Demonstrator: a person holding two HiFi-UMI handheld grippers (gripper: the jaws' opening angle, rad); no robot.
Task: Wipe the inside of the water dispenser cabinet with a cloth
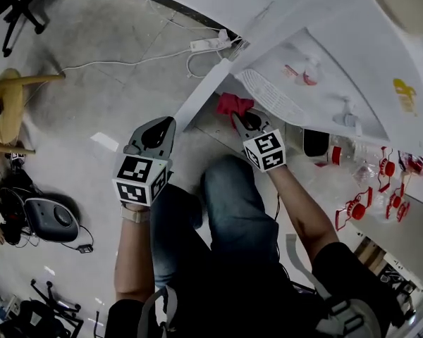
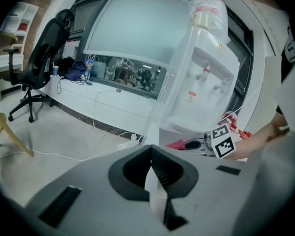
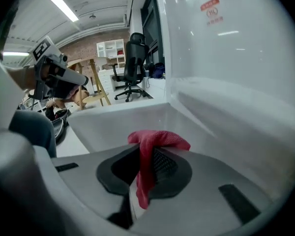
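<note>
Your right hand-held gripper (image 3: pixel 146 154), clamped on the red cloth (image 3: pixel 160 139), sits at the cabinet (image 3: pixel 132 119) mouth; the inside lies straight ahead. Your left hand-held gripper (image 2: pixel 151 163), jaws together and empty, hangs farther outside the cabinet.

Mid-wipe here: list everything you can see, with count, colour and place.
White plastic water dispenser: one, white, ahead-right, its cabinet door swung open.
Red mesh cloth: one, red, at the cabinet opening, pinched in the right claw.
White power strip: one, white, on the floor beyond the door.
Tan wooden stool: one, tan, far left.
Black office chair: one, black, by the windowed wall.
Red-and-clear plastic pieces: several, right of the dispenser; count unclear.
Grey-and-black device: one, on the floor at left.
Left claw: shut, empty, left of the open door.
Right claw: shut on the cloth.
Person's forearms: two, bare.
</note>
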